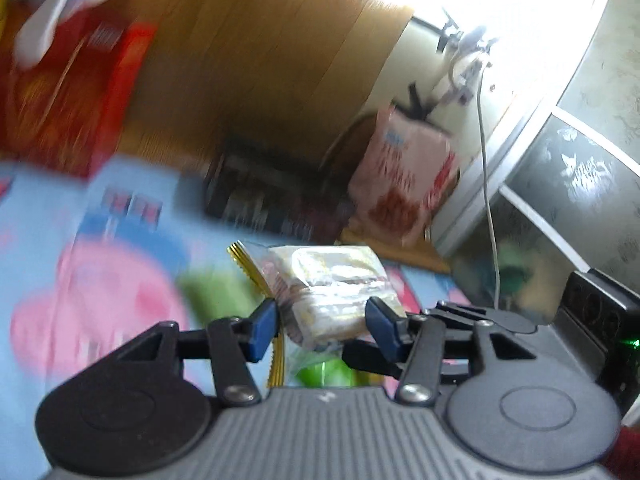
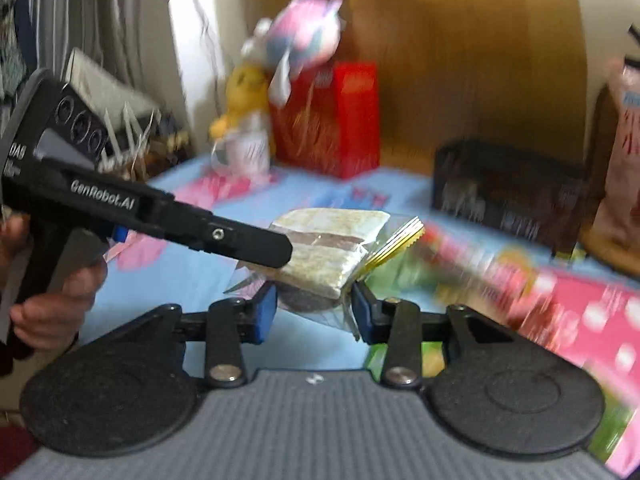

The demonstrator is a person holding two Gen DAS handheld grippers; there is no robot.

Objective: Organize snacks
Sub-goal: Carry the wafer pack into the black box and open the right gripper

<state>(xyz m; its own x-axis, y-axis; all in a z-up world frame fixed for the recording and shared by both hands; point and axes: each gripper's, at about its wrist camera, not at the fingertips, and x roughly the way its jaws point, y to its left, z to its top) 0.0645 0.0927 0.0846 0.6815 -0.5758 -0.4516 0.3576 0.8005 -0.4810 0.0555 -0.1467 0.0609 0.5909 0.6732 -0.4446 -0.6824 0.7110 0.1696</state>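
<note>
Left gripper (image 1: pixel 322 330): both blue pads pressed on the wrapped snack pack (image 1: pixel 332 296), clamped.
Right gripper (image 2: pixel 314 312): pads closed on the same snack pack (image 2: pixel 332 252) from the other side.
Snack pack: clear wrapper with gold crimped edge, raised above the blue cartoon-print cloth (image 2: pixel 192 272), between the 2 grippers.
Background: red box (image 2: pixel 340 120), dark box (image 2: pixel 508 192), plush toy (image 2: pixel 304 28), all blurred.
Hand (image 2: pixel 52 300): wrapped round the left gripper's handle.

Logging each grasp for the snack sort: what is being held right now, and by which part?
Both grippers hold one clear-wrapped snack pack: the left gripper on its sides, the right gripper at its lower end.
</note>
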